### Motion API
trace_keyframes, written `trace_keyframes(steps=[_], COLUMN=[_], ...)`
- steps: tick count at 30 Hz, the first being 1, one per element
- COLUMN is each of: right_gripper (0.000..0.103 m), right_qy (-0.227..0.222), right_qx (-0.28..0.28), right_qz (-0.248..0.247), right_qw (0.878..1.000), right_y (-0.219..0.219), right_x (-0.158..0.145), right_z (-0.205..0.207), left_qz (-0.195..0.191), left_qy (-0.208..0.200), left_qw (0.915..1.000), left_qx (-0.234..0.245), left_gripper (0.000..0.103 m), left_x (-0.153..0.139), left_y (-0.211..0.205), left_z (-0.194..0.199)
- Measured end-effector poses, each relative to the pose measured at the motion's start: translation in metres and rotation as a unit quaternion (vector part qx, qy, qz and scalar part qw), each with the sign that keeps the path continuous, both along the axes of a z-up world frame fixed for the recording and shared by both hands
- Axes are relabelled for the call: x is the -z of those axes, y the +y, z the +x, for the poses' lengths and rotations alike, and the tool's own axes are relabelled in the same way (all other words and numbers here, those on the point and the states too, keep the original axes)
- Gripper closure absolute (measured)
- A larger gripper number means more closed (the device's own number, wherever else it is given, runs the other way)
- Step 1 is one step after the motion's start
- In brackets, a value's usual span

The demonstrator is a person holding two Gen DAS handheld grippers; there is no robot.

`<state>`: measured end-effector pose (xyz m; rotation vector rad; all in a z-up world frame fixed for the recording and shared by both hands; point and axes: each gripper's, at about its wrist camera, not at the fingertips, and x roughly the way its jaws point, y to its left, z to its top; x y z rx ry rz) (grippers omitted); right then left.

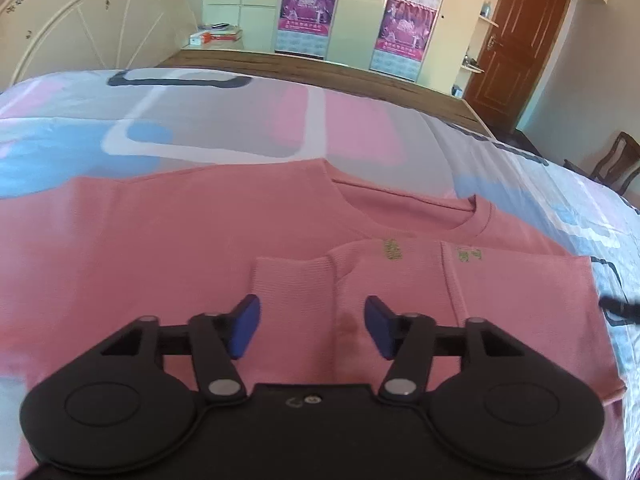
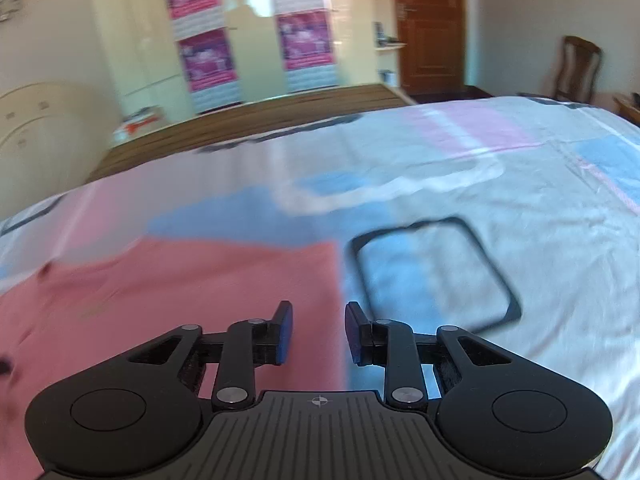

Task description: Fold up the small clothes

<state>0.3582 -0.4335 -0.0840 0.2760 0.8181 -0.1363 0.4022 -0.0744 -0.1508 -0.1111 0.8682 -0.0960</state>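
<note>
Pink sweater (image 1: 200, 240) on patterned bedspread (image 1: 240, 120)

Pink sweater (image 1: 200, 240) flat on bed, ribbed-cuffed sleeve folded across its chest.

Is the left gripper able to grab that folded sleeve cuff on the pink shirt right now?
Probably yes. The left gripper is open and empty just above the sleeve cuff lying flat on the pink shirt, with nothing between them.
</note>
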Motion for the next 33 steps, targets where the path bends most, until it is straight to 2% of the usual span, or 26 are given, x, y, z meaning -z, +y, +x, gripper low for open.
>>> trace_keyframes(steps=[2, 4, 6, 10, 12, 13, 16, 19, 21, 24, 29, 33], right_gripper=[0.075, 0.075, 0.076, 0.075, 0.075, 0.073, 0.052, 0.05, 0.05, 0.05, 0.05, 0.05], right_qy=[0.002, 0.004, 0.029, 0.031, 0.016, 0.01, -0.003, -0.01, -0.012, -0.013, -0.015, -0.014], right_qx=[-0.021, -0.03, -0.032, -0.021, -0.026, -0.032, -0.056, -0.091, -0.114, -0.142, -0.183, -0.212], right_qz=[-0.002, -0.024, -0.034, -0.018, 0.004, 0.013, 0.033, 0.046, 0.054, 0.062, 0.074, 0.077], right_qw=[1.0, 0.999, 0.998, 0.999, 1.0, 0.999, 0.998, 0.995, 0.992, 0.988, 0.98, 0.974], right_y=[0.017, 0.03, 0.035, 0.039, 0.048, 0.056, 0.088, 0.129, 0.157, 0.196, 0.253, 0.292], right_x=[0.0, 0.002, 0.016, 0.002, -0.013, -0.02, -0.034, -0.044, -0.048, -0.048, -0.05, -0.047], right_z=[-0.024, -0.047, -0.057, -0.061, -0.066, -0.068, -0.071, -0.068, -0.066, -0.06, -0.045, -0.034], left_qz=[-0.005, 0.009, 0.005, -0.015, -0.017, -0.017, -0.022, -0.025, -0.04, -0.057, -0.069, -0.085], left_qy=[0.007, 0.019, 0.036, 0.038, 0.028, 0.025, 0.021, 0.031, 0.035, 0.038, 0.035, 0.035], left_qw=[1.0, 0.9998, 0.9993, 0.9991, 0.9995, 0.9995, 0.9991, 0.9961, 0.9913, 0.9793, 0.9587, 0.9406], left_qx=[0.003, 0.007, 0.008, 0.007, 0.004, -0.002, -0.029, -0.078, -0.121, -0.191, -0.274, -0.327], left_gripper=[0.046, 0.045, 0.041, 0.041, 0.032, 0.031, 0.025, 0.023, 0.023, 0.025, 0.031, 0.031], left_x=[0.003, 0.012, 0.024, 0.007, -0.005, -0.011, -0.023, -0.027, -0.026, -0.022, -0.017, -0.01], left_y=[0.004, 0.004, 0.006, 0.016, 0.029, 0.038, 0.076, 0.125, 0.166, 0.228, 0.309, 0.36], left_z=[-0.006, -0.008, -0.008, -0.018, -0.026, -0.03, -0.044, -0.056, -0.067, -0.083, -0.102, -0.104])
